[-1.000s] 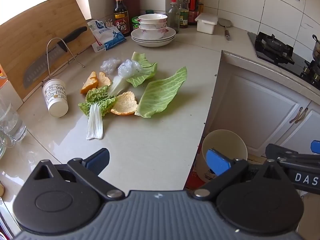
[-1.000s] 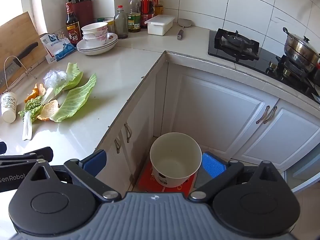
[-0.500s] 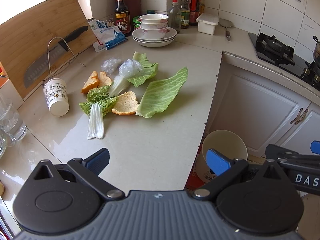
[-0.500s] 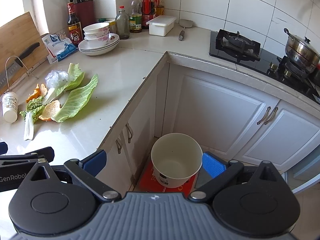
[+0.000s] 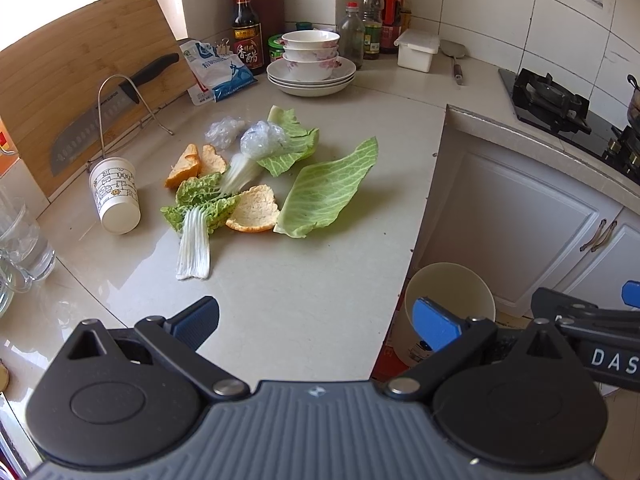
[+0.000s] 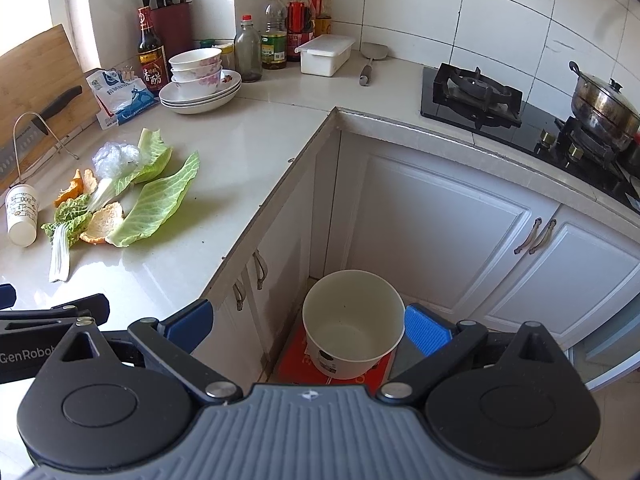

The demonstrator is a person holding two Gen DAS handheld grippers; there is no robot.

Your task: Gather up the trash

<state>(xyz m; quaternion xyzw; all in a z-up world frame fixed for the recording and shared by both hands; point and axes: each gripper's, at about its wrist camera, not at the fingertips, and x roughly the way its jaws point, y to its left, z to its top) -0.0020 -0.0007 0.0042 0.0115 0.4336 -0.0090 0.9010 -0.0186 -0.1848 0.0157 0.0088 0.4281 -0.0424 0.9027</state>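
A: Left wrist view first. What's there?

B: The left gripper [image 5: 316, 320] hovers over the near part of the counter [image 5: 304, 280], its blue fingers wide apart with nothing between them. The trash lies in a heap toward the middle of the counter: a large cabbage leaf [image 5: 330, 192] nearest the counter's right edge, a second cabbage leaf [image 5: 294, 146] behind it, an orange peel [image 5: 254, 210] touching the large leaf's left side, and a napa cabbage piece [image 5: 196, 232] with its white stalk pointing at the near edge.

A: Anything else in the heap?

B: More orange peel [image 5: 190, 162] at the left, two crumpled plastic wraps [image 5: 262, 140] toward the back, and a paper cup [image 5: 115, 196] lying on its side, apart from the heap, toward the left edge. The bin [image 5: 450, 292] stands on the floor below the counter's right edge.

A: And the right wrist view?

B: The right gripper [image 6: 308, 326] is held out past the counter's edge, above the floor, fingers spread apart and empty. The bin [image 6: 352, 320] sits between the fingertips in this view, upright and open, on a red mat [image 6: 292, 360] in the corner of the cabinets [image 6: 440, 224]. The heap shows at the far left, with the large leaf [image 6: 158, 200] closest to the counter's corner.
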